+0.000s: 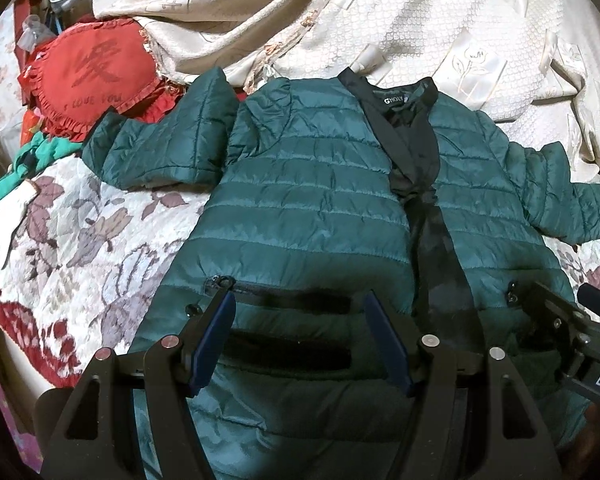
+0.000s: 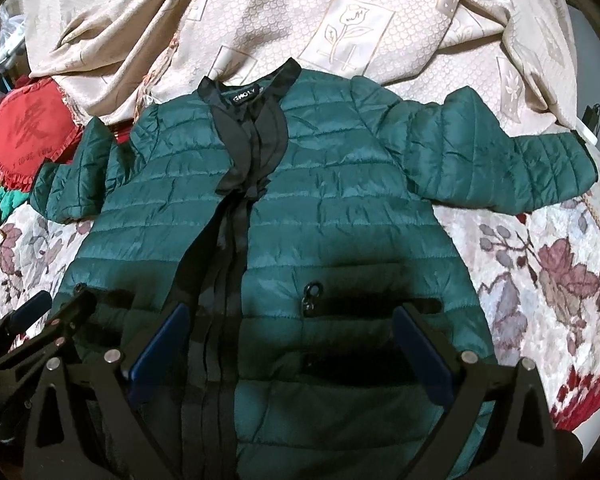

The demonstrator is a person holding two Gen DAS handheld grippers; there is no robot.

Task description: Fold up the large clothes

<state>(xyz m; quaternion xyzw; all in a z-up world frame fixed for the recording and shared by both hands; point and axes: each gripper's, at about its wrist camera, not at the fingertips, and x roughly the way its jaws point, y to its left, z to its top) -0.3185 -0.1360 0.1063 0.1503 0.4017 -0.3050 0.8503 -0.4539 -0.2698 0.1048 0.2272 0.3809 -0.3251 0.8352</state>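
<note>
A dark green quilted jacket point(image 1: 312, 184) with black trim lies flat, front up, on a floral bedspread point(image 1: 84, 248), sleeves spread out to both sides. It also shows in the right wrist view point(image 2: 340, 200). My left gripper point(image 1: 300, 300) is open, hovering over the jacket's lower left part by a zip pocket. My right gripper point(image 2: 292, 312) is open over the lower right part, near the black front placket point(image 2: 220, 280). The right gripper also shows at the edge of the left wrist view point(image 1: 560, 320), and the left gripper at the left of the right wrist view point(image 2: 60, 308).
A crumpled beige patterned blanket point(image 1: 340, 20) lies behind the jacket's collar. A red heart-shaped cushion point(image 1: 88, 76) and green cloth point(image 1: 28, 160) lie at the left. A white glove point(image 1: 4, 228) rests on the bedspread's left side.
</note>
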